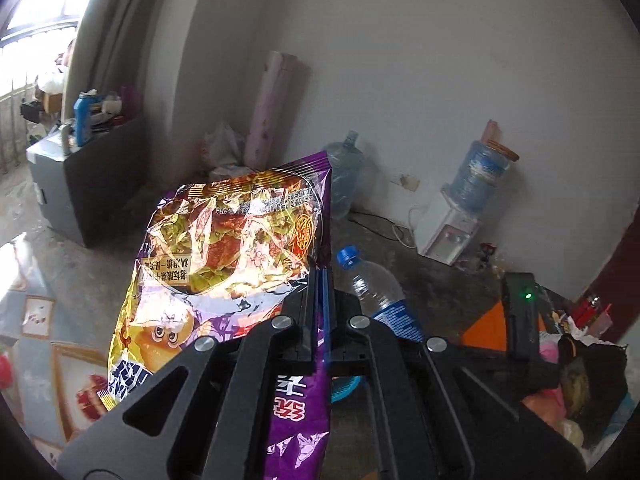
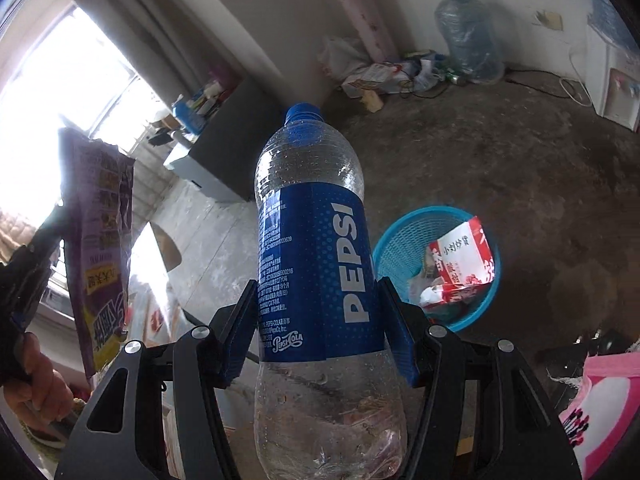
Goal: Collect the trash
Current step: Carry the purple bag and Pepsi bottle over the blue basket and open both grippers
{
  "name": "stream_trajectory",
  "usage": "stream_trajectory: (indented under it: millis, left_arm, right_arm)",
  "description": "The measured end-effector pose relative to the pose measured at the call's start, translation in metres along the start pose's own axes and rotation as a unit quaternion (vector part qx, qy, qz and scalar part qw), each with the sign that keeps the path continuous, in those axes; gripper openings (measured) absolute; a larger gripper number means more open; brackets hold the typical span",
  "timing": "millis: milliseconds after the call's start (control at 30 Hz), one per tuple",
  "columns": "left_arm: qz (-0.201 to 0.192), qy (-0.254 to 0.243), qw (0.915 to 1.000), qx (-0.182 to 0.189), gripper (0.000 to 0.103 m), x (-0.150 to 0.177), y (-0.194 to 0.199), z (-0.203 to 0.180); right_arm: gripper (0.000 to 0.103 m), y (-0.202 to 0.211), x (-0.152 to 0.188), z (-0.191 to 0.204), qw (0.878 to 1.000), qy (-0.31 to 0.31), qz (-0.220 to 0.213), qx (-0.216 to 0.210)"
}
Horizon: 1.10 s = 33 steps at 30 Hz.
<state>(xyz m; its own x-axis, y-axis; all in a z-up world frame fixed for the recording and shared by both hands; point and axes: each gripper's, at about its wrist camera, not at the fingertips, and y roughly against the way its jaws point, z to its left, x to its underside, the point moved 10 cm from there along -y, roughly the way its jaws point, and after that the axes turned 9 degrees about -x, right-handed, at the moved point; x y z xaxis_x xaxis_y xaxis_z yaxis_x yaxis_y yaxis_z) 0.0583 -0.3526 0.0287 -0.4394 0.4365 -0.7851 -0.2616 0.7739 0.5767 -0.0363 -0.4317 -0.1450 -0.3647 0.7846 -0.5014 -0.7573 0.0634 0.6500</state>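
Clamping a purple snack bag [image 1: 224, 256] at frame centre, the left gripper [image 1: 319, 280] hides its lower edge; the right gripper [image 2: 318, 312] grips a Pepsi bottle [image 2: 316, 248], base cut off, above concrete floor [image 2: 500, 152] beside a blue basket [image 2: 400, 240].

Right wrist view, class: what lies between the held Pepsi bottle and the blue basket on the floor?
Only bare concrete floor and air separate the Pepsi bottle, clamped in the right gripper, from the blue basket. The right wrist view shows it.
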Motion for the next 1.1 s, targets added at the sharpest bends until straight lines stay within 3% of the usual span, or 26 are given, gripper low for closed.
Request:
stream_trajectory:
  millis: [200, 367, 567, 700, 800, 933, 1000, 1100]
  left_arm:
    - [0.063, 0.026, 0.9942, 0.083, 0.0, 0.007, -0.089, -0.037]
    - [0.112, 0.069, 0.9842, 0.119, 0.0, 0.03, -0.162, -0.048]
    - [0.171, 0.101, 0.9727, 0.121, 0.0, 0.071, -0.251, -0.056]
    - [0.231, 0.141, 0.9553, 0.119, 0.0, 0.111, -0.3, -0.052]
    - [0.258, 0.145, 0.95, 0.099, 0.0, 0.137, -0.326, -0.051]
    - [0.296, 0.155, 0.9383, 0.09, 0.002, 0.16, -0.341, -0.052]
    - [0.303, 0.162, 0.9345, 0.095, 0.013, 0.162, -0.34, -0.054]
    - [0.293, 0.164, 0.9364, 0.102, 0.018, 0.151, -0.335, -0.054]
  right_arm:
    - [0.058, -0.032, -0.006, -0.065, 0.997, -0.078, 0.006, 0.026]
    - [0.058, -0.042, -0.01, -0.113, 0.991, -0.125, 0.002, 0.056]
    - [0.058, -0.044, -0.01, -0.154, 0.985, -0.153, -0.001, 0.085]
    - [0.058, -0.045, -0.009, -0.174, 0.981, -0.169, 0.001, 0.092]
    - [0.058, -0.045, -0.008, -0.186, 0.98, -0.177, 0.001, 0.092]
    - [0.058, -0.047, -0.004, -0.195, 0.979, -0.184, 0.003, 0.089]
    - [0.058, -0.048, -0.003, -0.198, 0.978, -0.187, 0.005, 0.088]
    - [0.058, -0.047, -0.004, -0.199, 0.978, -0.189, 0.001, 0.088]
